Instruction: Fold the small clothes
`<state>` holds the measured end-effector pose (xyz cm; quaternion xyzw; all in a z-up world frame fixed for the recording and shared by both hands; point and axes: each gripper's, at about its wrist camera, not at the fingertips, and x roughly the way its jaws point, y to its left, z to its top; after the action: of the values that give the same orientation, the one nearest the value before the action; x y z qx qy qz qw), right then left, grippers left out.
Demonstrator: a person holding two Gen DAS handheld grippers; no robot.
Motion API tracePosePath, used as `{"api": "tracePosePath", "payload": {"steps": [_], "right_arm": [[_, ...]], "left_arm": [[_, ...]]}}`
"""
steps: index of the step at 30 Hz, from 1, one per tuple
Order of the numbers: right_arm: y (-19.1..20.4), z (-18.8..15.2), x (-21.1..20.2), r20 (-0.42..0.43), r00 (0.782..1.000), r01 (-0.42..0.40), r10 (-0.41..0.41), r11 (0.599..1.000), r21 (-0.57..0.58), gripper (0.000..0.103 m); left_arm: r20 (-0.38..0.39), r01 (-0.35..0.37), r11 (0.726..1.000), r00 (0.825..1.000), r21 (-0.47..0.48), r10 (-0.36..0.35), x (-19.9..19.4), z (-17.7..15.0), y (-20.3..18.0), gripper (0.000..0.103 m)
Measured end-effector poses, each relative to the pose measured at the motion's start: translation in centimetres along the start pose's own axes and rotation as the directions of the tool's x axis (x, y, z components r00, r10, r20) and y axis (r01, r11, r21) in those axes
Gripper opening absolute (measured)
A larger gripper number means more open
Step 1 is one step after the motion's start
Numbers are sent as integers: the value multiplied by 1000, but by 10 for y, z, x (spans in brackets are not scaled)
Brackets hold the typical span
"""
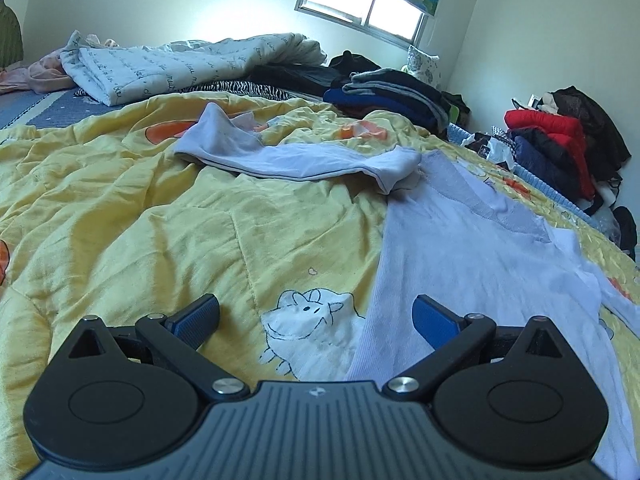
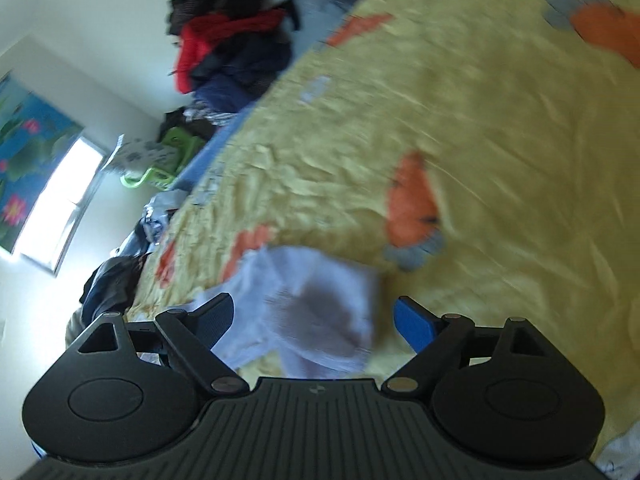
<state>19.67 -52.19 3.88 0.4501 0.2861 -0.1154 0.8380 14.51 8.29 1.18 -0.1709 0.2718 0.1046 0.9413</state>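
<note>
**What surrounds your work area**

You have a crumpled yellow quilt with orange patches and a white cartoon animal [image 1: 160, 216] covering the bed. Behind it lies a bunched white quilted blanket with script lettering [image 1: 160, 68], beside a stack of dark folded garments [image 1: 400, 96]. At the right wall sits a heap of red and black jackets [image 1: 560, 140], under a bright window [image 1: 360, 4].

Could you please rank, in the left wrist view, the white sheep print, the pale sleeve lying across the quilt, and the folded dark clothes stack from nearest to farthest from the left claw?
1. White sheep print, just ahead of the left claw.
2. Pale sleeve, mid-quilt.
3. Folded dark clothes stack, far right, below the window.
</note>
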Motion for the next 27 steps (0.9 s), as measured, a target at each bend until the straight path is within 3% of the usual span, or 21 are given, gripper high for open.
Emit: {"api": "tracePosePath", "payload": {"steps": [3,10,13,15,19,21,22,23,24,25,27], "right_arm": [[-9,-3,4,-16,1000,4,-4,999,35,83],[-14,-8,7,-83,987,-119,141,966,229,81],[-22,-13,16,-142,954,-186,264,891,414,78],[-22,-19,23,-190,936,-171,296,856,488,75],[-7,-16,23,-175,951,-160,256,889,428,71],[10,-6,15,-136,968,-164,210,942,292,71],[23,0,11,-121,976,-161,182,973,164,72],[40,5,9,-111,984,-145,143,989,-6,73],[57,5,8,-83,993,-100,84,972,-213,73],[74,-1,8,-32,999,-26,13,906,-422,73],[100,-23,14,72,992,126,-108,667,-735,73]], "left_arm": [[2,2,1000,1000,-2,-2,0,1,1,103],[3,4,1000,1000,-5,-4,0,1,1,103],[3,3,1000,1000,-3,-3,0,1,1,103],[3,3,1000,1000,-3,-3,0,1,1,103],[4,3,1000,1000,-3,-3,0,1,1,103],[4,3,1000,1000,-3,-3,0,1,1,103],[4,3,1000,1000,-3,-3,0,0,1,103],[4,3,1000,1000,-3,-3,0,1,1,103],[5,4,1000,1000,-3,-4,0,0,2,103],[5,4,1000,1000,-3,-4,0,0,2,103],[5,3,1000,1000,-3,-3,0,0,1,103]]}}
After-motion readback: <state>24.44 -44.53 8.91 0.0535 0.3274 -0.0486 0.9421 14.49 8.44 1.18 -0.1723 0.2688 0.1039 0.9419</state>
